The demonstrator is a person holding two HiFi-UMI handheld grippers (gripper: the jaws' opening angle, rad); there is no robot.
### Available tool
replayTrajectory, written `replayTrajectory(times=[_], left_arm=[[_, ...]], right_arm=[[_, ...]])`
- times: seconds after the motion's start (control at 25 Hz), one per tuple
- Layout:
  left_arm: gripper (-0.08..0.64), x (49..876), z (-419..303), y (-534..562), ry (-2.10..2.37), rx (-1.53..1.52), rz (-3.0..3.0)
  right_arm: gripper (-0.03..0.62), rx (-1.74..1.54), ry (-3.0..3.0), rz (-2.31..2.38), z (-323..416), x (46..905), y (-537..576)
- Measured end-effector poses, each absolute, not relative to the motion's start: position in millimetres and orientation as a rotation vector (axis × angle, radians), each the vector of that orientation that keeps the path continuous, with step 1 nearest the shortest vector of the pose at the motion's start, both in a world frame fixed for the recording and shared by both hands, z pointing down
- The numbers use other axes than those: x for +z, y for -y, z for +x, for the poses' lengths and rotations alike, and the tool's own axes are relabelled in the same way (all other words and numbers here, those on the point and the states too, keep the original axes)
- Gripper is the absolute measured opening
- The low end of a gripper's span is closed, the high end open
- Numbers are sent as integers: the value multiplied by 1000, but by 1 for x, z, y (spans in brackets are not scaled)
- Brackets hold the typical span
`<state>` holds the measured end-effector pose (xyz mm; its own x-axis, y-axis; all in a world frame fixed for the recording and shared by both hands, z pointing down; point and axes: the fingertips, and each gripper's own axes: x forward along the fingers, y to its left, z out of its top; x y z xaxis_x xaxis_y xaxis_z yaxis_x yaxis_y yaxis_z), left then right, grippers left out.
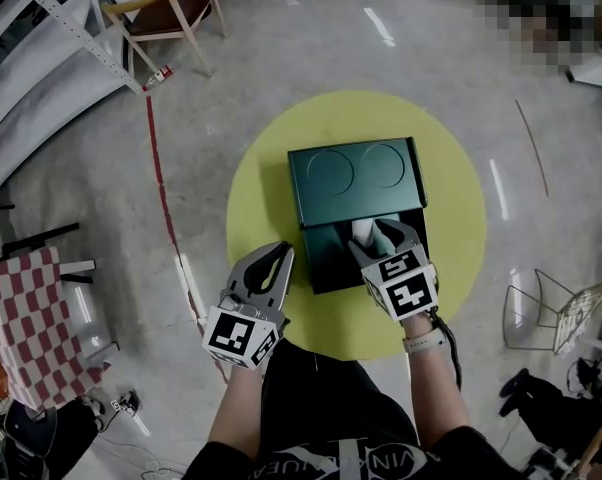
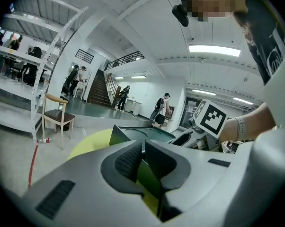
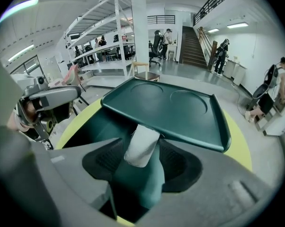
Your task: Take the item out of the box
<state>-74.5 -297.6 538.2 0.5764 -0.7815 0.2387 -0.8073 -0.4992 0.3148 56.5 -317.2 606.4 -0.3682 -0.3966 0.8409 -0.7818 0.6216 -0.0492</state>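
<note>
A dark green box (image 1: 321,263) stands on a round yellow surface (image 1: 256,198). Its lid (image 1: 356,173) with two round dents is slid back, and the near half is uncovered. A white roll-shaped item (image 1: 362,230) lies inside. My right gripper (image 1: 374,234) reaches into the opening. In the right gripper view the white item (image 3: 142,145) lies between the spread jaws of that gripper (image 3: 141,162), close to both pads but not visibly squeezed. My left gripper (image 1: 278,256) hovers just left of the box's near corner, jaws together and empty; its own view shows the same (image 2: 143,148).
A wooden chair (image 1: 171,13) and metal shelving (image 1: 41,38) stand at the far left. A red line (image 1: 161,178) runs along the floor. A red-and-white checked object (image 1: 26,318) sits at the left, a wire frame (image 1: 556,313) at the right. People walk in the background.
</note>
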Motion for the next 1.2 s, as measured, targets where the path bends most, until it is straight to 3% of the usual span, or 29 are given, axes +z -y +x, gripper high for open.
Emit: replayTrajectory(times=[1.2], left_arm=[[25, 532, -75, 276, 1326, 61, 2396]], right_arm=[[196, 632, 2025, 927, 64, 606, 301]])
